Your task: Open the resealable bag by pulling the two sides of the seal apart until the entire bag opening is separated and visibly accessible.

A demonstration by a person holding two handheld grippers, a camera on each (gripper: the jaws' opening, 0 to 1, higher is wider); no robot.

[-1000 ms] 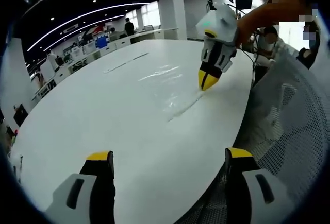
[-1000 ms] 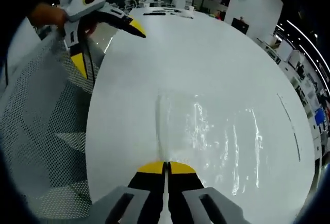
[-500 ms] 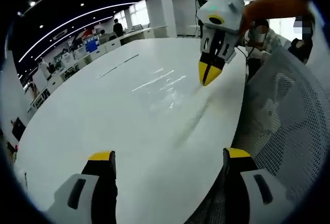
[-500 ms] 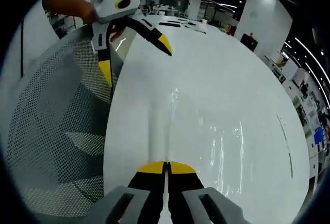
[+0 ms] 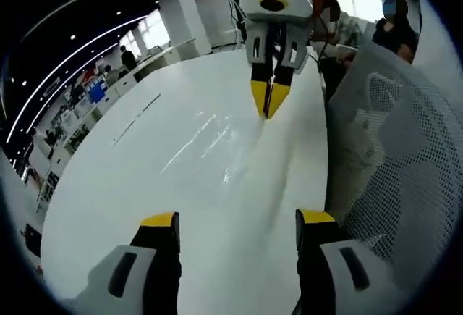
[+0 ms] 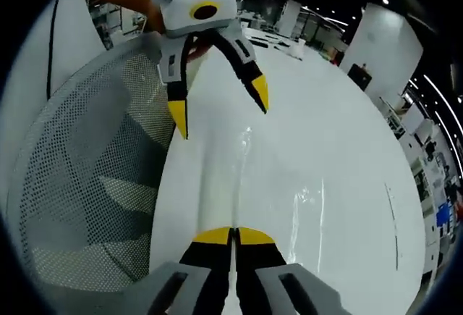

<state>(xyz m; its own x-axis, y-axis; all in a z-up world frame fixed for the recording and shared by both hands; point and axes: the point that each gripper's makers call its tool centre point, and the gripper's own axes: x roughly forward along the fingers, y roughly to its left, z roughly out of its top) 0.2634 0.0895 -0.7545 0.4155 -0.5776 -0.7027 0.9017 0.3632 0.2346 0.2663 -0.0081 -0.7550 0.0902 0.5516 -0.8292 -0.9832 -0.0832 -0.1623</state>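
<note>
In the right gripper view the right gripper [image 6: 233,234] has its yellow-tipped jaws pressed together on the near edge of the resealable bag [image 6: 289,185], a clear, glossy sheet lifted off the white table [image 6: 347,127] at that edge and stretching away from the tips; the left gripper [image 6: 221,108] hangs beyond it with jaws spread wide, one tip over the table, the other over the white mesh chair [image 6: 79,206] beside it. In the left gripper view the left gripper [image 5: 235,221] shows both jaws far apart and holding nothing; ahead, the right gripper [image 5: 268,101] points down, tips closed on the bag [image 5: 217,141], whose shiny film lies across the table [image 5: 130,185]; the mesh chair [image 5: 398,163] stands just beside the table edge.
</note>
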